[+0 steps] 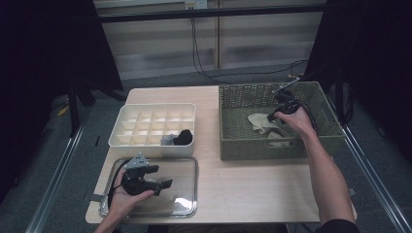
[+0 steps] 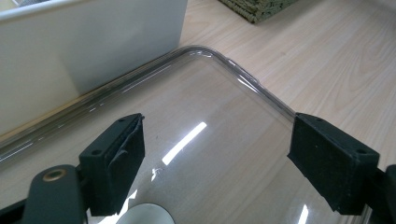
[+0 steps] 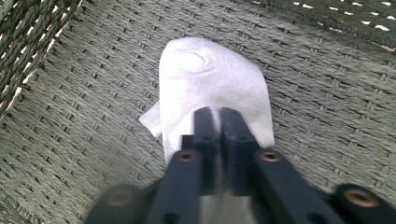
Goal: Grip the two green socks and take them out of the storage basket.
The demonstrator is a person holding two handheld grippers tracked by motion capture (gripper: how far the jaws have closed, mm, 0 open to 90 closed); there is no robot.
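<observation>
The scene showed socks being sorted from a woven basket (image 1: 228,121) into a white divided box (image 1: 127,122) on a wooden table (image 1: 252,189). The right gripper (image 3: 218,116) was lowered into the basket, at its near right part in the high view, with its jaws pinched almost together on a pale sock (image 3: 212,81). In the right gripper view the cloth was caught between the pads while the rest of the sock lay flat on the basket's woven floor, so the grasp appeared made but the lift not yet begun. A second pale piece of cloth (image 1: 278,143) lay close by in the basket; whether it was another sock could not be told.

The left gripper (image 1: 163,187) hovered over a clear plastic lid (image 2: 252,84) lying flat on the table just in front of the box. Its jaws stood wide apart with nothing between them, as the left gripper view showed.

Progress was judged as early to middle. One dark sock (image 1: 184,137) and a small grey item (image 1: 168,140) beside it already sat in the near right compartments of the box, while the other compartments looked unfilled. Remaining work appeared to be lifting the grasped sock, carrying it across to a free compartment, clearing whatever else lay in the basket, and probably fitting the lid onto the box.
</observation>
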